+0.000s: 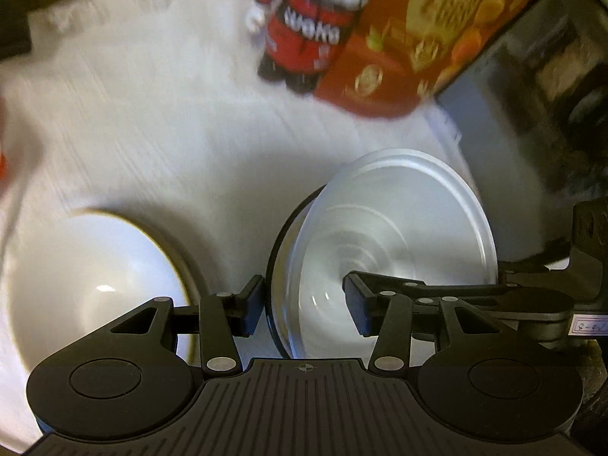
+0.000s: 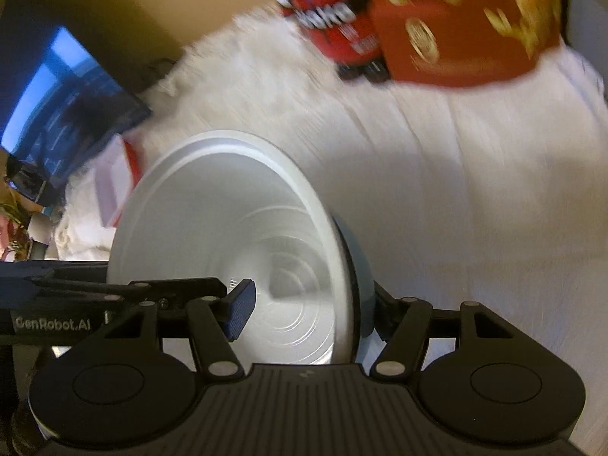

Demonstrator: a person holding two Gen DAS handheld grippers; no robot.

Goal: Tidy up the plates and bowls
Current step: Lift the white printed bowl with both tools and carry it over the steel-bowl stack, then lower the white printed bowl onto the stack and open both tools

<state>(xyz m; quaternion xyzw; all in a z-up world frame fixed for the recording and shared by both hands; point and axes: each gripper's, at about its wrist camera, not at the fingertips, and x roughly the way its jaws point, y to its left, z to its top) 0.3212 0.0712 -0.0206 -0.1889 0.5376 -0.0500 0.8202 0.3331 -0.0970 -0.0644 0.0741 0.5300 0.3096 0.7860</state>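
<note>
The white bowl (image 2: 235,228), ribbed with concentric rings inside, hangs tilted above the desk (image 1: 159,133), which is covered by a white fringed cloth (image 2: 437,197). A darker grey-blue bowl (image 2: 361,266) sits nested under it, showing only as a thin crescent along one side. Both pairs of tongs hold this stack at once. The right tongs (image 2: 304,307) straddle the rim — one blue-padded finger (image 2: 239,309) lies inside the white bowl, the other is outside behind the grey-blue wall, and the two pinch the nested walls between them. In the left wrist view the same white bowl (image 1: 395,235) fills the right half, with the dark edge of the lower bowl (image 1: 279,266) curving along its left side. The left tongs (image 1: 304,304) also bracket that rim: one finger (image 1: 357,304) rests inside the bowl, the other (image 1: 252,304) stands outside the dark wall. They appear to grip the rim, though contact on the outer pad cannot be made out for certain. The right tongs' black arm reaches in from the right edge of that view.

A second white bowl with a gold rim (image 1: 95,285) sits on the cloth toward the near left corner, apart from the held stack. At the far edge of the desk stand a red-and-black figurine (image 1: 304,34) and, touching it, an orange-red box (image 1: 425,38) — both blurred.
</note>
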